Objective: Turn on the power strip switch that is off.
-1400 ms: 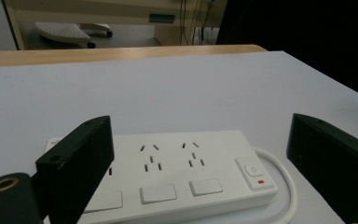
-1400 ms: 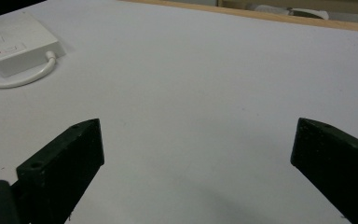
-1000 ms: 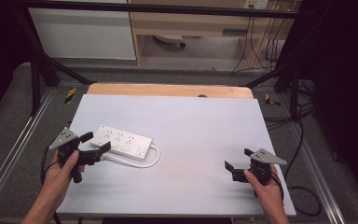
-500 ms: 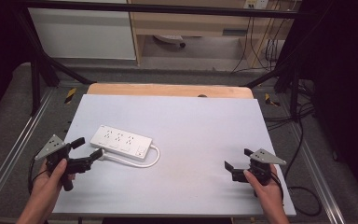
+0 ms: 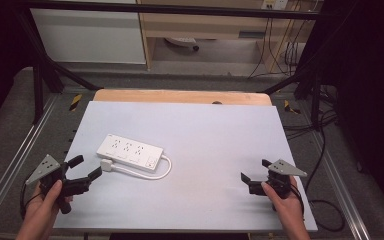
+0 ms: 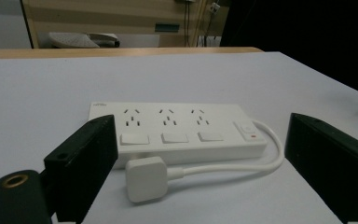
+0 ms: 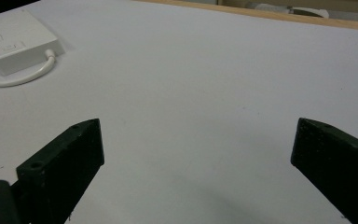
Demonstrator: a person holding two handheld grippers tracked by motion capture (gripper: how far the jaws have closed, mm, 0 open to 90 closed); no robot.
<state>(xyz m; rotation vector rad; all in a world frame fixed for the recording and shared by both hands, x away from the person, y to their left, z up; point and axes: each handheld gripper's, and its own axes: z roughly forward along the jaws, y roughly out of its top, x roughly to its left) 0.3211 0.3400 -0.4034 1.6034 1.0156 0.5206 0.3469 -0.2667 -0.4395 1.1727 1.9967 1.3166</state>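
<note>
A white power strip (image 5: 130, 151) with three sockets lies left of centre on the pale table (image 5: 210, 135). Its white cable (image 5: 157, 174) loops round to a white plug (image 5: 107, 164) lying beside its near edge. My left gripper (image 5: 86, 168) hovers at the table's front left, open, its jaws pointing at the plug a short way off. In the left gripper view the plug (image 6: 145, 178) and strip (image 6: 177, 130) lie between the spread jaws, untouched. My right gripper (image 5: 254, 171) is open near the front right over bare table; the strip's end (image 7: 16, 42) shows far off in the right gripper view.
A wooden strip (image 5: 180, 96) borders the table's far edge. Metal rails (image 5: 10, 165) run along both sides, with cables (image 5: 325, 150) on the floor at the right. Cabinets (image 5: 90, 35) stand beyond the table.
My left gripper has pulled back toward the front left corner, away from the power strip, and stays open. The right gripper has not moved.
</note>
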